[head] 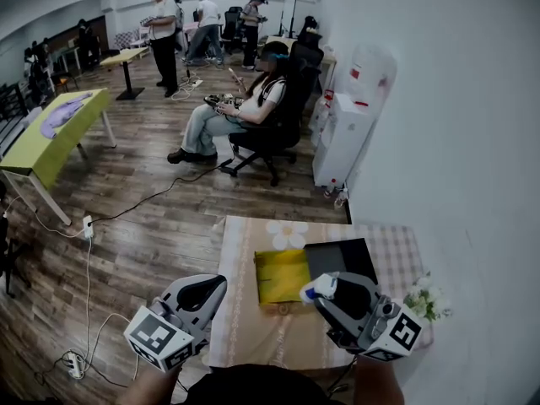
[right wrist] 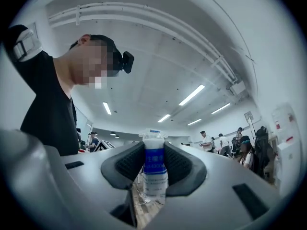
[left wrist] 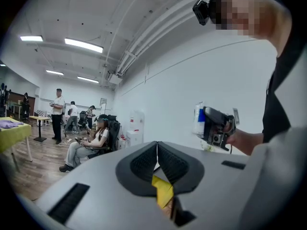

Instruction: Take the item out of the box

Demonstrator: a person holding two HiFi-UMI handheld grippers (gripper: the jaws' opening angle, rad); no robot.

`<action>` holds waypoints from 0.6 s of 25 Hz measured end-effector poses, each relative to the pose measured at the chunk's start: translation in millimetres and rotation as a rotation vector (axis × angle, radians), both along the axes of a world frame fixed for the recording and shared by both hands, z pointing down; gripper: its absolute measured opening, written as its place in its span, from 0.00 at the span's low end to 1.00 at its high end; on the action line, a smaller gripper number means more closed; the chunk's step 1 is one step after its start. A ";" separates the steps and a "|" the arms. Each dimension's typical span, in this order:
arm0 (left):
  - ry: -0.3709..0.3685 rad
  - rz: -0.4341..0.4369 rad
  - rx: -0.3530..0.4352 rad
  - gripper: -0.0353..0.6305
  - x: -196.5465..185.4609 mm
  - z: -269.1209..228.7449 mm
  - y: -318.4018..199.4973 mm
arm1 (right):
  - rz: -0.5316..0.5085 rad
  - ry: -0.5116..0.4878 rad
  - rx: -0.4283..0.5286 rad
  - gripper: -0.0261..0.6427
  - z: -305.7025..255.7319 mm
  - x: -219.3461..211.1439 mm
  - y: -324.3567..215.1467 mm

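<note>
An open yellow box (head: 283, 275) lies on the small table (head: 245, 319), with a black lid (head: 339, 258) beside it on the right. My right gripper (head: 331, 290) is raised above the box and shut on a small white bottle with a blue label (head: 319, 290). In the right gripper view the bottle (right wrist: 154, 176) stands upright between the pads, cap past the tips. The left gripper view shows the right gripper (left wrist: 216, 126) holding the bottle (left wrist: 199, 120) up in the air. My left gripper (head: 215, 287) hangs off the table's left edge, jaws shut and empty (left wrist: 157, 147).
A white wall runs along the right. A small plant (head: 424, 300) sits at the table's right edge. Beyond the table a person sits in an office chair (head: 245, 112) next to a white dispenser (head: 342, 137). Cables and a power strip (head: 87, 226) lie on the wooden floor.
</note>
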State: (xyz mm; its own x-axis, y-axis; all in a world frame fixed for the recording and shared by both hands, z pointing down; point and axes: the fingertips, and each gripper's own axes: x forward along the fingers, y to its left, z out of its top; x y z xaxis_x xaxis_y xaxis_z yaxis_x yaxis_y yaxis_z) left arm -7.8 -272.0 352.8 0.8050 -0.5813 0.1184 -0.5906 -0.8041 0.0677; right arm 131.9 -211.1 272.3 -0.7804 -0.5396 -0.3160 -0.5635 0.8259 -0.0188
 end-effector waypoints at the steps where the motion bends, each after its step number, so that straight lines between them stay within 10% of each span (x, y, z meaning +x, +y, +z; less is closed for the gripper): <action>1: -0.003 -0.006 -0.005 0.08 -1.6 2.3 0.1 | 0.001 -0.010 -0.004 0.24 0.5 1.1 0.1; 15: -0.001 -0.028 -0.032 0.08 -12.0 9.8 2.0 | 0.080 0.052 -0.074 0.23 41.4 3.5 -17.9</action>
State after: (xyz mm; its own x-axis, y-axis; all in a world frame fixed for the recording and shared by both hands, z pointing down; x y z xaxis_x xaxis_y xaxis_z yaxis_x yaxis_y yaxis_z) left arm -19.7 -269.9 362.7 0.7881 -0.5999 0.1378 -0.6133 -0.7844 0.0925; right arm 135.4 -229.0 313.7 -0.7484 -0.6208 -0.2334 -0.6291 0.7760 -0.0467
